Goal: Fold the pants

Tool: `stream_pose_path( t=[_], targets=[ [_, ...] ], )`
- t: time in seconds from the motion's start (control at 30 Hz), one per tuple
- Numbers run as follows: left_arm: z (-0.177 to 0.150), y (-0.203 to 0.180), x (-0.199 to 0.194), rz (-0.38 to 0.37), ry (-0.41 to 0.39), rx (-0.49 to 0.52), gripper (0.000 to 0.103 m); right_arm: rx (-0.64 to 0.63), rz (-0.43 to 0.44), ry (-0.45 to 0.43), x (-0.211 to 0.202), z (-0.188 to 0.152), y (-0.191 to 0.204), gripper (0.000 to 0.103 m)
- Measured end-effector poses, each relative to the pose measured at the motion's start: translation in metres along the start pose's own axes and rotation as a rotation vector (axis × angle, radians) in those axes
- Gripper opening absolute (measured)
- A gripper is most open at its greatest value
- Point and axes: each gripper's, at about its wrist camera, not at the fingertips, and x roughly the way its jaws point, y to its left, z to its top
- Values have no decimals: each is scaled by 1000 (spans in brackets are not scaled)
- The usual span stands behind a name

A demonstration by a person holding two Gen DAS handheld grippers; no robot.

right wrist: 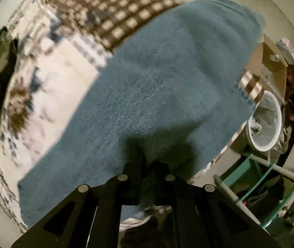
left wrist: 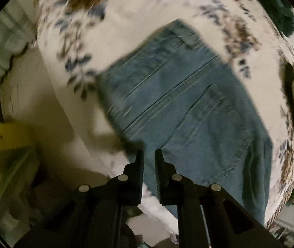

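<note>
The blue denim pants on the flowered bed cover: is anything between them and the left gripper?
Nothing visible stands in the way. The left gripper hangs with its jaws a little apart, holding nothing, just above the near edge of the blue denim pants, which lie flat, back pocket up, on the flowered bed cover.

Floral bedsheet (left wrist: 138, 16); checked blanket (right wrist: 113, 10); white bin (right wrist: 271, 122).
</note>
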Motion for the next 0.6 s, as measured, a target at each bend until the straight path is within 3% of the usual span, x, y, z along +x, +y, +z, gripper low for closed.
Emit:
stream_pose_path(
  t=[0.1,0.2,0.27,0.33,0.43,0.6],
  targets=[
    [2,8,3,-92,3,-81,10,27,40,34,13,-4,-14,13],
    [6,9,-8,-155,-30,-107,13,71,117,31,13,-12,-25,39],
    [9,9,-11,-144,-42,-107,28,97,156,22,12,-20,-31,43],
    [15,11,-8,-141,-41,-105,33,115,184,31,14,-29,-33,49],
    [21,17,2,-110,-44,-109,33,144,237,51,25,-43,-32,65],
    [39,27,30,-49,-61,-111,33,178,228,12,46,-52,-19,65]
  ],
)
